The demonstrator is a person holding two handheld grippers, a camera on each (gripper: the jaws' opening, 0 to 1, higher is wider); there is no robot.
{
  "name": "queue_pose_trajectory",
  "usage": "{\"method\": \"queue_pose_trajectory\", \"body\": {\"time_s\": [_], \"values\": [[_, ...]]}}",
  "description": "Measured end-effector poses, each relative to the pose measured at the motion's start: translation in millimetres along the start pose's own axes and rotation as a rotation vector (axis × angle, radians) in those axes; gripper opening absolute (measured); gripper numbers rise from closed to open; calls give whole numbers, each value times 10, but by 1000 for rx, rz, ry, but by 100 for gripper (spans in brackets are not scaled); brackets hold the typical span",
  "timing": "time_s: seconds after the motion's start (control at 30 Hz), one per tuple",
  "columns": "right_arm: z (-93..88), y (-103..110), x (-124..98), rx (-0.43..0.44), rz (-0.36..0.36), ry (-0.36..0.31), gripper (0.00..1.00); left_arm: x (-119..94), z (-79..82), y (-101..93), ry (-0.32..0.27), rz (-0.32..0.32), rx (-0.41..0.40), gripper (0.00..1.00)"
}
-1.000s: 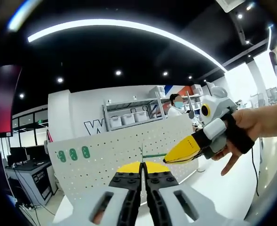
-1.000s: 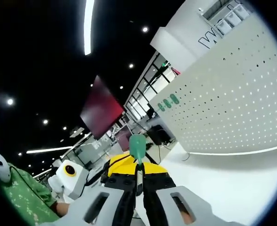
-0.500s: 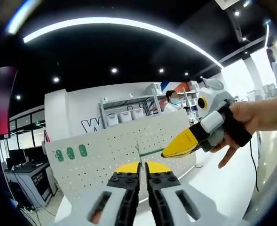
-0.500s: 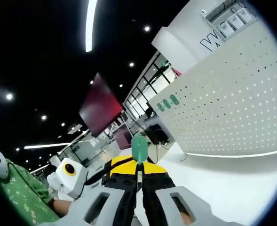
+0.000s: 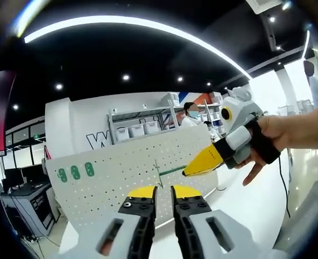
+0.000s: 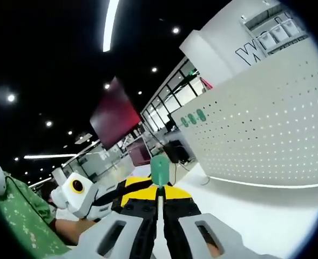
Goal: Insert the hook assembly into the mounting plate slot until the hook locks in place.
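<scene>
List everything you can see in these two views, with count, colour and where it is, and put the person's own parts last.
Pegboard: one, white, perforated, upright on the white table ahead of both grippers.
Green pieces: three, on the pegboard's left part.
Hook: one, green rod with a thin metal end beside the pegboard face, held in the right gripper.
Table: one, white, under the pegboard.
Shelf with bins: one, grey, behind the pegboard.
Dark red screen: one, hanging in the background.
Bystander: one, far behind.
Left gripper: yellow tips, slightly apart, empty.
Right gripper: yellow tips, shut on the hook.
Hand: one, holding the right gripper.
</scene>
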State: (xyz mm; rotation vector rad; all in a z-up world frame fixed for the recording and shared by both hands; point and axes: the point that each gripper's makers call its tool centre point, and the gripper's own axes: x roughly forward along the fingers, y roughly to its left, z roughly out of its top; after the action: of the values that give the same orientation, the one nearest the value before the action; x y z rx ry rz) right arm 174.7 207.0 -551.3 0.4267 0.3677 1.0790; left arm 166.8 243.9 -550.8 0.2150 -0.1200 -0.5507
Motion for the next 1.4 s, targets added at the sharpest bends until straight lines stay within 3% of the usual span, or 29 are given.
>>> {"method": "queue_pose_trajectory", "body": {"time_s": [0.2, 0.43, 0.7, 0.97, 1.4], "values": [[-62, 6, -14, -46, -12, 38, 1, -16, 25, 35, 21, -31, 36, 13], [-144, 24, -8, -123, -27, 90, 1, 12, 160, 92, 25, -84, 63, 14], [-216, 57, -7, -235, -47, 144, 1, 74, 113, 62, 98, -158, 82, 14], [-253, 61, 12, -333, -69, 173, 1, 106, 51, 22, 125, -165, 43, 5], [-226, -9, 31, -444, -114, 177, 1, 122, 13, 62, 123, -143, 9, 3]]}}
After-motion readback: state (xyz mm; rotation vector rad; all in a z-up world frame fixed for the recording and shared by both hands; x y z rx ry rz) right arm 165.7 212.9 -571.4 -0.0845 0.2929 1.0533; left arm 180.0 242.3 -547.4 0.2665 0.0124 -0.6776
